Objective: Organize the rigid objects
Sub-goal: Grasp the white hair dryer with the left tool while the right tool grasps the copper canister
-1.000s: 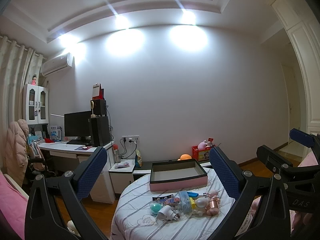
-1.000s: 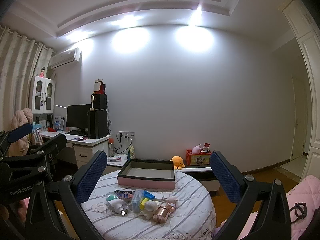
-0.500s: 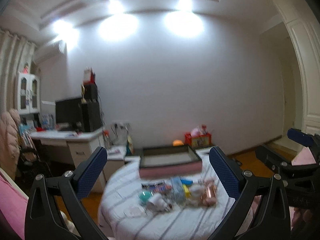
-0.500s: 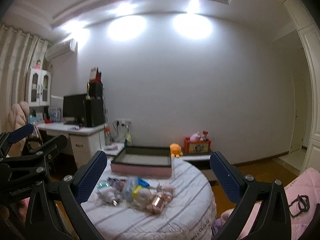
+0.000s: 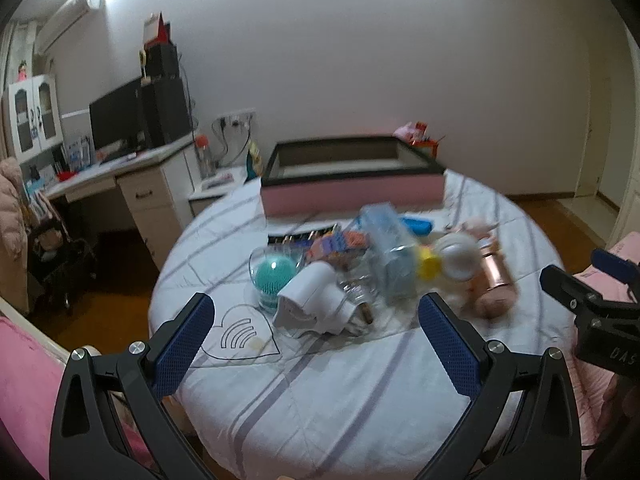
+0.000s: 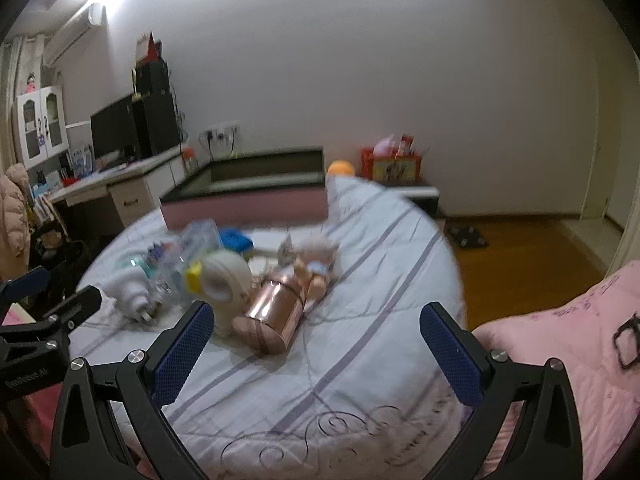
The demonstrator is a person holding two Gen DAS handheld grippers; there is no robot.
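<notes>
A heap of small objects lies mid-table on a striped cloth: a teal brush in a clear case, a white plug adapter, a clear bottle, a white round toy, a rose-gold cup and a small doll. Behind them stands an open pink box with a dark rim. My left gripper hovers open above the near side of the table, nothing between its fingers. My right gripper is also open, just short of the rose-gold cup.
The round table fills the lower view. A desk with a monitor stands at the left, a low shelf with a red toy box at the back, pink bedding at the right. Wood floor lies beyond the table.
Both grippers have tilted down and moved closer to the table, so the heap of objects now looks larger and nearer. Both stay open and hold nothing.
</notes>
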